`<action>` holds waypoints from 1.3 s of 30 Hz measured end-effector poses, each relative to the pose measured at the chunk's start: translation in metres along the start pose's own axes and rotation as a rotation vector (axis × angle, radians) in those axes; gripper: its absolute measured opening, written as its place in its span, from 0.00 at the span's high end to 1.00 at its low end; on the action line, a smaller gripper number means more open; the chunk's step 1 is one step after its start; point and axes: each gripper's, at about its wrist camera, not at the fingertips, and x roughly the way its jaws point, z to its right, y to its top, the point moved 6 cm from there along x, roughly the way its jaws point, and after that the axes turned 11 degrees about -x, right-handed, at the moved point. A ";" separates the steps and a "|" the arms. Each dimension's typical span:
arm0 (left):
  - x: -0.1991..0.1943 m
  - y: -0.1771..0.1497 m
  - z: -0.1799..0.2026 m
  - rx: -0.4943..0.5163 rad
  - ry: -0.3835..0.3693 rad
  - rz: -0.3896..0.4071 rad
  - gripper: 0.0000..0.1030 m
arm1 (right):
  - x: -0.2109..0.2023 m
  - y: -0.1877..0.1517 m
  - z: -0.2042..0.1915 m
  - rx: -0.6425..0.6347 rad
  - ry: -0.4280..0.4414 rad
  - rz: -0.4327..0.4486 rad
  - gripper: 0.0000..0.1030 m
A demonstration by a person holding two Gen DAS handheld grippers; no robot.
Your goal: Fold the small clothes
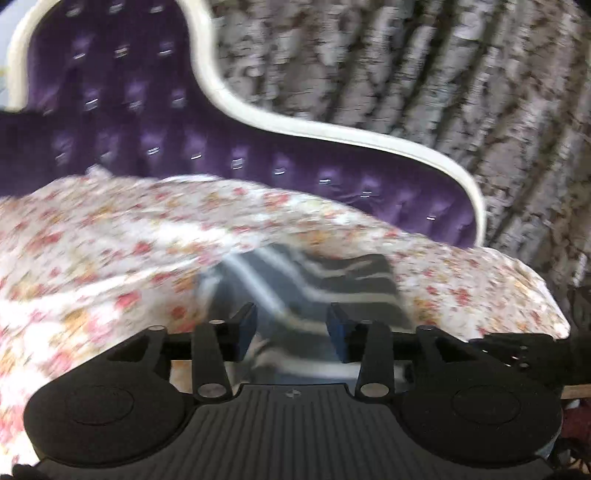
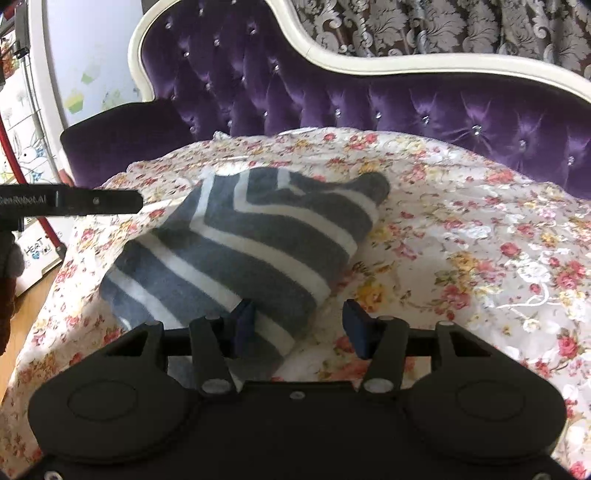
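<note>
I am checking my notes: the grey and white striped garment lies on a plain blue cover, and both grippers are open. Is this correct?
Not quite. The striped garment lies on a floral cover, not a plain blue one, as the right wrist view shows. The left gripper and right gripper are indeed open.

I count: one striped garment (image 2: 236, 251), one floral sheet (image 2: 461, 229), one purple headboard (image 2: 332, 99), two grippers, left (image 1: 291, 326) and right (image 2: 299, 325).

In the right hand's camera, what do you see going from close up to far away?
right gripper, open → striped gray-and-white garment → flowered bed cover → purple tufted headboard → patterned curtain
</note>
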 end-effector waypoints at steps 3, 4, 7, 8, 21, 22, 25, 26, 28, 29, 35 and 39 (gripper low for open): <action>0.024 -0.008 0.011 0.021 -0.026 -0.039 0.59 | -0.003 0.001 0.006 0.031 -0.004 0.011 0.42; 0.030 -0.013 0.010 0.009 -0.028 -0.063 0.59 | -0.004 0.001 0.008 0.043 -0.005 0.014 0.42; 0.047 -0.023 0.004 -0.040 -0.021 -0.132 0.59 | -0.006 0.001 0.014 0.058 -0.014 0.025 0.42; 0.051 -0.024 0.000 -0.051 -0.006 -0.137 0.60 | -0.007 0.002 0.016 0.058 -0.017 0.030 0.42; 0.043 -0.027 -0.027 -0.223 0.013 -0.179 0.60 | 0.030 0.065 0.028 0.101 0.122 0.119 0.42; 0.043 -0.027 -0.027 -0.222 0.016 -0.181 0.60 | 0.042 0.065 0.028 0.106 0.134 0.089 0.42; 0.045 -0.027 -0.025 -0.215 0.022 -0.185 0.60 | 0.072 0.063 0.027 0.089 0.107 0.032 0.42; 0.045 -0.027 -0.025 -0.214 0.023 -0.186 0.60 | 0.080 0.063 0.027 0.079 0.095 0.023 0.42; 0.045 -0.027 -0.025 -0.212 0.026 -0.188 0.60 | 0.090 0.065 0.029 0.074 0.073 0.014 0.42; 0.046 -0.026 -0.025 -0.212 0.027 -0.190 0.60 | 0.093 0.066 0.030 0.072 0.056 0.010 0.42; 0.047 -0.026 -0.024 -0.206 0.034 -0.193 0.60 | 0.112 0.072 0.029 -0.060 -0.085 -0.042 0.43; 0.047 -0.026 -0.024 -0.196 0.041 -0.194 0.60 | 0.121 0.076 0.021 -0.148 -0.162 -0.070 0.43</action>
